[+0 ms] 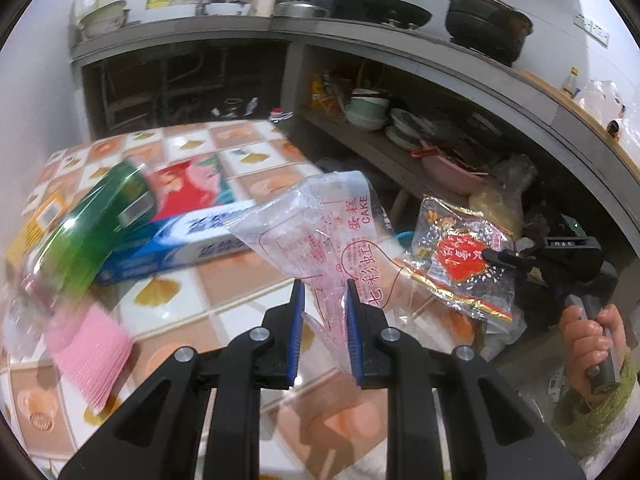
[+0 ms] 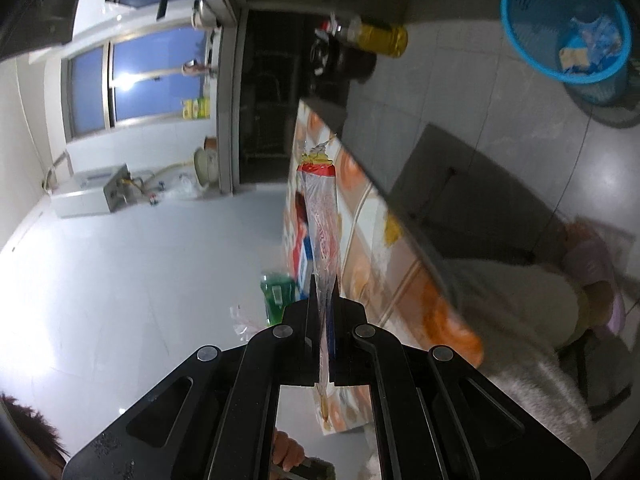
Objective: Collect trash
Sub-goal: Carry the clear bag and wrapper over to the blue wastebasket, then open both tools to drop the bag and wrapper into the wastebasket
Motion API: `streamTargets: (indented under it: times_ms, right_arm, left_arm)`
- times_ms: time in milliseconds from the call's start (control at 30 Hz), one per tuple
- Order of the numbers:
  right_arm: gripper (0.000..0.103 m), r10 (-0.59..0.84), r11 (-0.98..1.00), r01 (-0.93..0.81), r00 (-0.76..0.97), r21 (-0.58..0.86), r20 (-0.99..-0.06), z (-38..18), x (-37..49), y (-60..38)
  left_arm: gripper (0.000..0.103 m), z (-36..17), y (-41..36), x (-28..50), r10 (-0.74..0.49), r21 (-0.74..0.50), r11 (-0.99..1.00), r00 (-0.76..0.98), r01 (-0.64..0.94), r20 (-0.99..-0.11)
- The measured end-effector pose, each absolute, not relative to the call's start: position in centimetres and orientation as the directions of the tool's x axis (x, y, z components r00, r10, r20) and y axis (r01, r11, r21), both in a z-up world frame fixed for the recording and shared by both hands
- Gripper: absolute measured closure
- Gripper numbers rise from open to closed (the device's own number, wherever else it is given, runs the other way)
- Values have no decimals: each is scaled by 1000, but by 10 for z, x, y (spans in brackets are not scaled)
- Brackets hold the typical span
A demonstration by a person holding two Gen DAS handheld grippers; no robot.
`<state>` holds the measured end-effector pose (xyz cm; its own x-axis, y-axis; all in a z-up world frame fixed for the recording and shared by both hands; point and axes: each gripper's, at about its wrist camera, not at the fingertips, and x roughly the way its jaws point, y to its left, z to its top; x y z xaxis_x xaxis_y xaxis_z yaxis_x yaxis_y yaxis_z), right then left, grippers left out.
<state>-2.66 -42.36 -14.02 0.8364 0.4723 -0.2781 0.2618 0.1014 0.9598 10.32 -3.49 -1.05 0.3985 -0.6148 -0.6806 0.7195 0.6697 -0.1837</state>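
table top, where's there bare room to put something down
Bare tiles on the table between the blue box and the left gripper, and behind the box toward the far edge. The left side is crowded: green bottle, pink pad, yellow box.

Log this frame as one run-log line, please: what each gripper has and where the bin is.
left gripper: shut on clear cake bag | right gripper: shut on red-label wrapper | blue basket: on floor, holds trash | both above tiled table

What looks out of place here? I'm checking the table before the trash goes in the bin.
The green bottle lies tipped on its side across the blue and red box on the tiled table, not upright. Pink paper cups lie toppled beside it. Each gripper already holds a wrapper, left and right.
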Motion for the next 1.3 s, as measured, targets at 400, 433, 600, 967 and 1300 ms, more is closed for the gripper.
streamTargets:
  times_ms: [400, 433, 600, 967, 1300]
  right_arm:
    - [101, 327, 49, 282, 902, 958, -282, -154, -66, -467]
    - [101, 314, 46, 287, 905, 957, -287, -155, -69, -469]
    - [101, 253, -4, 328, 914, 945, -317, -179, -82, -484]
    - [101, 72, -115, 511, 860, 852, -506, -249, -119, -536]
    - [101, -3, -181, 567, 817, 804, -577, -294, -100, -583]
  left_arm:
    - [84, 12, -138, 113, -688, -191, 502, 256, 844, -679]
    - [84, 14, -154, 114, -690, -192, 481, 235, 856, -684]
    - [84, 17, -235, 118, -689, -180, 361, 131, 915, -713]
    - [84, -81, -409, 135, -428, -265, 281, -127, 922, -895]
    - [84, -172, -501, 146, -250, -212, 341, -130, 916, -960]
